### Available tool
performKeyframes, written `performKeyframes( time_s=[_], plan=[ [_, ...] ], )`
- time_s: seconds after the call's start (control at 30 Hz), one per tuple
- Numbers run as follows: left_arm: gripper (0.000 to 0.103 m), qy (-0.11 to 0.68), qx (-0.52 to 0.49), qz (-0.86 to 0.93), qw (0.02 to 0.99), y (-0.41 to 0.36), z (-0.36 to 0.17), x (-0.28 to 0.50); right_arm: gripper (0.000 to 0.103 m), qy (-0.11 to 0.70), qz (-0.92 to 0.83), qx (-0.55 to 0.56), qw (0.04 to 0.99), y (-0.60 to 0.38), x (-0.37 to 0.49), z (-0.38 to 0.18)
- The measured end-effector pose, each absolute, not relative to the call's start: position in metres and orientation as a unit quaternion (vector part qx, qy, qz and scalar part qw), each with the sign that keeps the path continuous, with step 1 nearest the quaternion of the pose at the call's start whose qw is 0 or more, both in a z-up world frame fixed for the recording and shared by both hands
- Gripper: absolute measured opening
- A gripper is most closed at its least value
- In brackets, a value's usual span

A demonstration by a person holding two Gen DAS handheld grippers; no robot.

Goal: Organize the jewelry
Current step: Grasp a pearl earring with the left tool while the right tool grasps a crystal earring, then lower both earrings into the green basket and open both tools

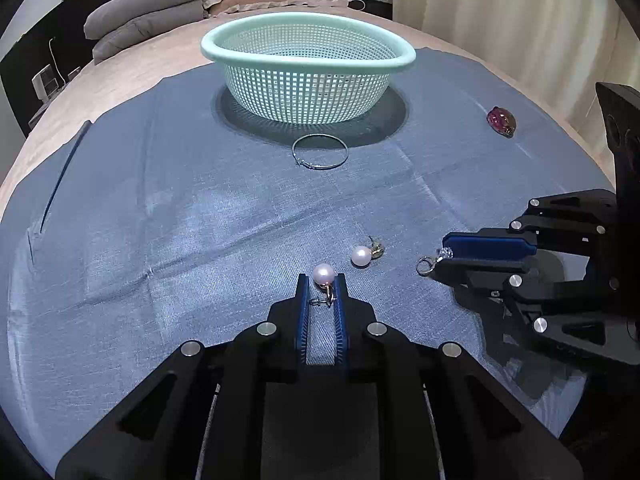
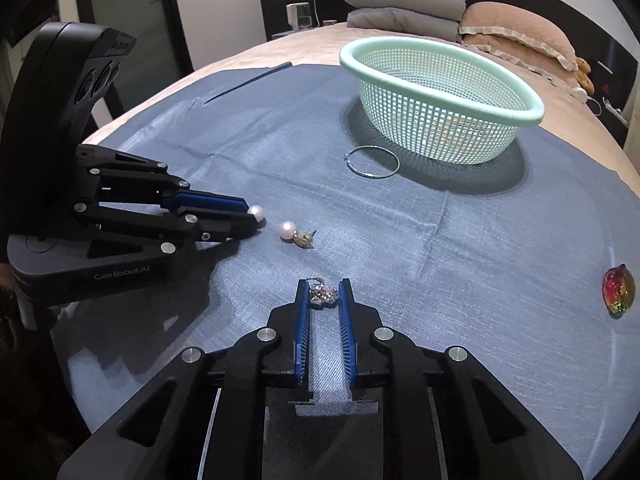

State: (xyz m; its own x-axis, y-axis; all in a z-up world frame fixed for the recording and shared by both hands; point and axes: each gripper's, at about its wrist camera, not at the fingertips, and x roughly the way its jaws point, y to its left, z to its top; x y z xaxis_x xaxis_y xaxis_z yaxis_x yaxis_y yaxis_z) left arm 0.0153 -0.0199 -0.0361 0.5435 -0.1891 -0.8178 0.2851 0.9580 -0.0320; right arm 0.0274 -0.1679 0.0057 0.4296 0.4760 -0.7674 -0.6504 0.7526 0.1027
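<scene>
My left gripper (image 1: 322, 280) is shut on a pearl earring (image 1: 324, 274) low over the blue cloth; its post spans the pads. The right wrist view shows this gripper (image 2: 252, 216) from the side with the pearl (image 2: 256, 212) at its tips. My right gripper (image 2: 323, 286) is shut on a crystal earring (image 2: 322, 294), whose ring (image 1: 425, 266) sticks out of the tips. A second pearl earring (image 1: 362, 256) lies loose between the two grippers. A thin hoop earring (image 1: 320, 152) lies in front of the mint mesh basket (image 1: 304, 92).
A red iridescent gem piece (image 1: 502, 121) lies on the cloth (image 1: 180, 220) far right, also visible as the gem (image 2: 619, 290) at the right wrist view's edge. The cloth covers a bed; folded grey blankets (image 2: 404, 4) and pillows sit behind the basket (image 2: 432, 128).
</scene>
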Motion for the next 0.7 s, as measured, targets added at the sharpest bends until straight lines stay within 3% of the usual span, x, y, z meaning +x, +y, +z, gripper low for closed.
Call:
performKeyframes(
  time_s=[0.33,0.7],
  plan=[
    [0.013,0.433,0.065,-0.144,0.887,-0.024,0.001,0.019,0.014,0.362,0.326,-0.104,0.867,-0.185,0.045,0.059],
    [0.013,0.378,0.085,-0.143,0.911,-0.027,0.068,0.085,0.014,0.32,0.288,-0.084,0.899,-0.192,0.119,0.113]
  ],
)
